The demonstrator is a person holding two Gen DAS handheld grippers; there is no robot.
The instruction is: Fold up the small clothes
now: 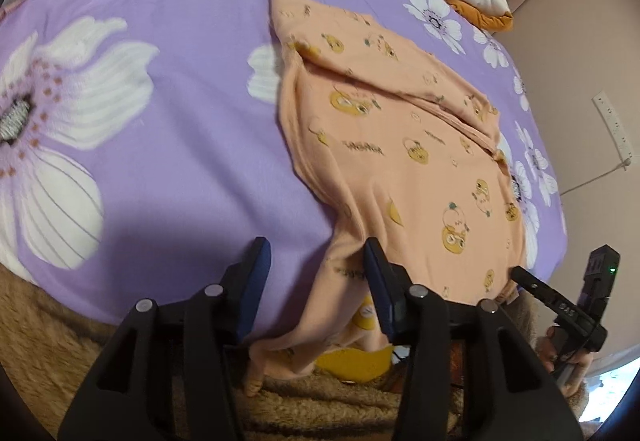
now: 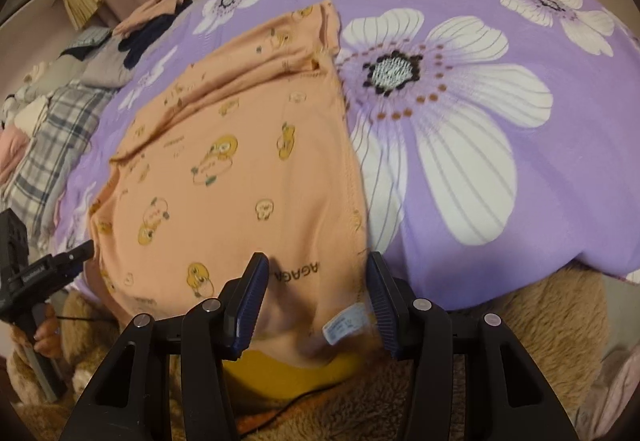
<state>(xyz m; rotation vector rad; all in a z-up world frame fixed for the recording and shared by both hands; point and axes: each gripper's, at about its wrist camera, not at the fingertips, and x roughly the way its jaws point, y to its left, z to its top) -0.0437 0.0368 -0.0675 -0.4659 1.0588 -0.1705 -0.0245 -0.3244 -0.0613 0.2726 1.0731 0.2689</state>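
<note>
Peach garment (image 1: 404, 145) lies flat on bed (image 1: 180, 113), near edge, hem spilling over it; sleeve folded across top, so first fold looks done. Left gripper (image 1: 316, 281) at hem's left corner, fingers part-open, cloth between, not pinched. Right gripper (image 2: 316, 295) at hem's right corner by label (image 2: 344, 325), fingers part-open, nothing clamped. Body folds remain. Clothes pile (image 2: 100, 57) waits at bed's far corner. More work ahead.
</note>
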